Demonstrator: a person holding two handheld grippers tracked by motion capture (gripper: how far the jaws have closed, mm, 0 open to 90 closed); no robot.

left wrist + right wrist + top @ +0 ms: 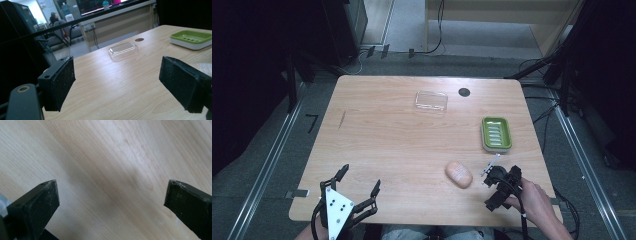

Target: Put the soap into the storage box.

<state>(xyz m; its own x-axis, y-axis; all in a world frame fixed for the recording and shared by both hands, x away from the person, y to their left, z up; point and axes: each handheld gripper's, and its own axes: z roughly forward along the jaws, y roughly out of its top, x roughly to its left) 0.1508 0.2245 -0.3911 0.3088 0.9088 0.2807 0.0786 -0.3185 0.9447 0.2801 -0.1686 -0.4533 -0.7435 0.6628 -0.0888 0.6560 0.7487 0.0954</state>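
One soap bar [458, 174], one green dish [496, 133], one clear lid [431, 101], two tools.

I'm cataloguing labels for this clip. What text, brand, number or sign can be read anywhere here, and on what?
No text can be read.
Soap bar: faint pale marks on top, too blurred to read.
Monitor behind the table, left gripper view: coloured lines, too small to read.
Green soap dish, clear lid, left gripper and right gripper: no lettering visible.

clear lid [431, 101] far centre | black disc [464, 92] beside | green dish [496, 133] right
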